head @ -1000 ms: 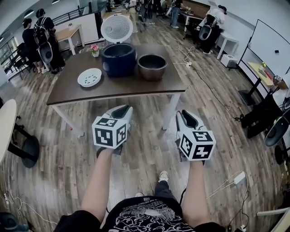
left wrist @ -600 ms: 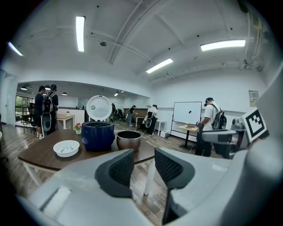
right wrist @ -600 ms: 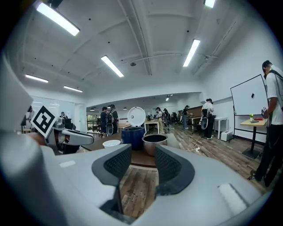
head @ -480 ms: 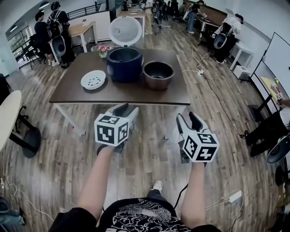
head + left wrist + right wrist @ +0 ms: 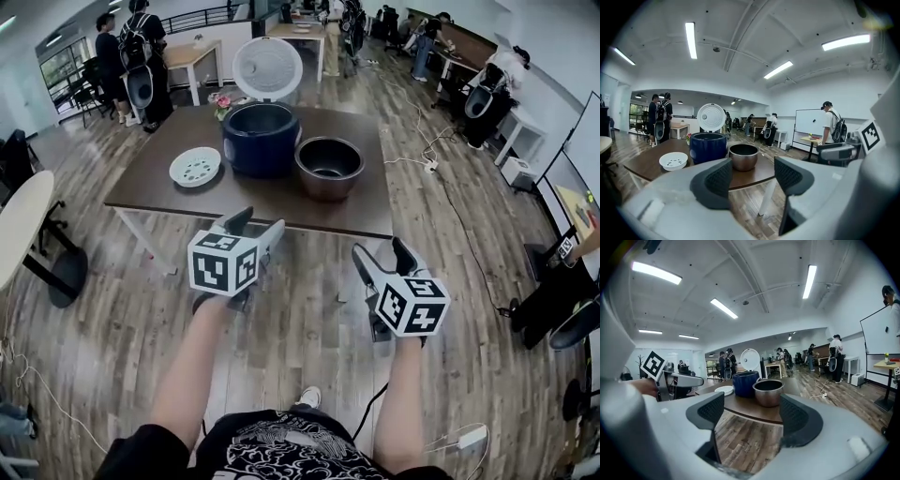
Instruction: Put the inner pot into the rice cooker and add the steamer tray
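While the round metal inner pot stands on the brown bench just beside the open blue rice cooker, white perforated steamer tray beyond, left gripper and right gripper hang short of it, jaws just opened, empty

The inner pot showed a dull metal wall and dark matt lining. The rice cooker had a glossy dark-blue shell (plastic, by its look). The steamer tray was smooth white plastic; the table top, matt dark wood.
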